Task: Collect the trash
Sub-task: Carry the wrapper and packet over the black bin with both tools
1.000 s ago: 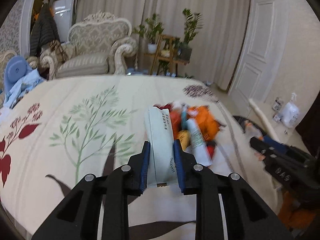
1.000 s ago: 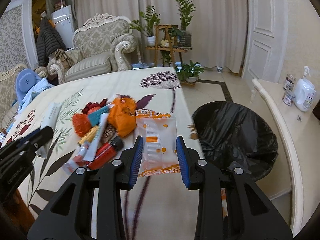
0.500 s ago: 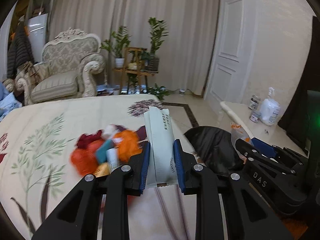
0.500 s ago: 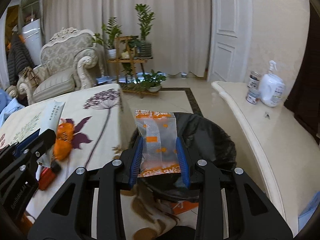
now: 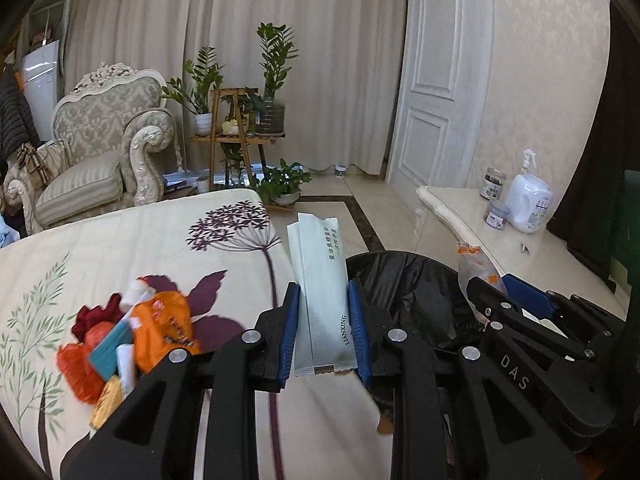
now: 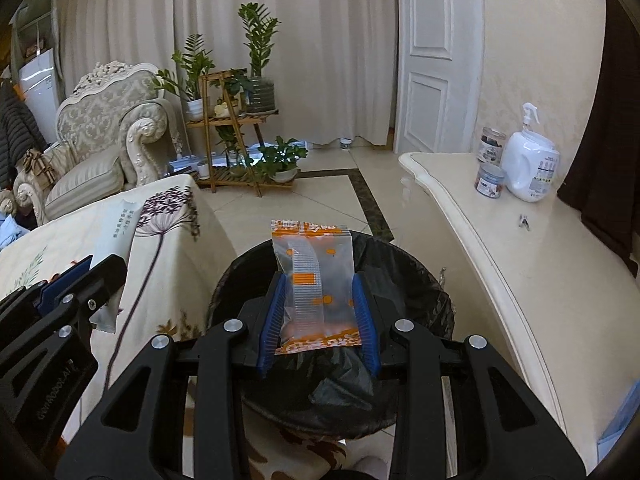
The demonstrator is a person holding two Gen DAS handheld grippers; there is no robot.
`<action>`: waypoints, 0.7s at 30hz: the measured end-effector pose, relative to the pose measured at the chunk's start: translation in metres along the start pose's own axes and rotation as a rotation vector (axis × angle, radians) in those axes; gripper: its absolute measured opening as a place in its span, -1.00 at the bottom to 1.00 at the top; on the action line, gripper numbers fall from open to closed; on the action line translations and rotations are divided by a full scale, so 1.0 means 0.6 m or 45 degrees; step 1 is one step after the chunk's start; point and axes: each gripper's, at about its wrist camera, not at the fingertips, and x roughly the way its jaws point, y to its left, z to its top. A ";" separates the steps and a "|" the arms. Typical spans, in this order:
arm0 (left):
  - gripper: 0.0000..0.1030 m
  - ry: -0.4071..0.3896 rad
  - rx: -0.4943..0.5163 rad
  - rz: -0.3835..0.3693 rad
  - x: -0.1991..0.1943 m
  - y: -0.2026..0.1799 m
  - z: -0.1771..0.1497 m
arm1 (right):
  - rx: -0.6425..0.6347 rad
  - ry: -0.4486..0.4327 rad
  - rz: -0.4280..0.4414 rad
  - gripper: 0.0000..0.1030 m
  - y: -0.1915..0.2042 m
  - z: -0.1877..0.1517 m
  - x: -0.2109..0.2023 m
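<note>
My left gripper (image 5: 323, 332) is shut on a long pale green sachet (image 5: 320, 276), held at the table's right edge beside the bin. My right gripper (image 6: 319, 314) is shut on a clear wrapper with orange print (image 6: 314, 276), held directly above the black-lined trash bin (image 6: 416, 272). The bin also shows in the left wrist view (image 5: 404, 280). A pile of trash (image 5: 132, 336), orange, red and teal wrappers, lies on the floral tablecloth (image 5: 120, 248). The left gripper and its sachet show at the left of the right wrist view (image 6: 80, 280).
A cream marble counter (image 6: 500, 232) with a white spray bottle (image 6: 530, 160) and two small jars stands right of the bin. An armchair (image 6: 100, 148) and a wooden plant stand (image 6: 236, 120) are across the tiled floor.
Both grippers have swung right, away from the trash pile. The right one now holds its wrapper over the bin; the left one has reached the table's edge with the sachet.
</note>
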 end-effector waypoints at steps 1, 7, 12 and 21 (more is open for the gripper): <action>-0.50 0.004 0.003 -0.002 0.007 -0.003 0.004 | 0.004 0.002 -0.004 -0.36 -0.002 0.002 0.005; -0.50 0.026 0.014 -0.013 0.039 -0.016 0.017 | 0.026 0.012 -0.023 -0.36 -0.017 0.010 0.032; -0.49 0.048 0.017 -0.011 0.062 -0.020 0.019 | 0.036 0.016 -0.039 -0.36 -0.028 0.013 0.048; -0.47 0.100 0.046 -0.015 0.091 -0.032 0.021 | 0.061 0.027 -0.074 -0.35 -0.041 0.016 0.066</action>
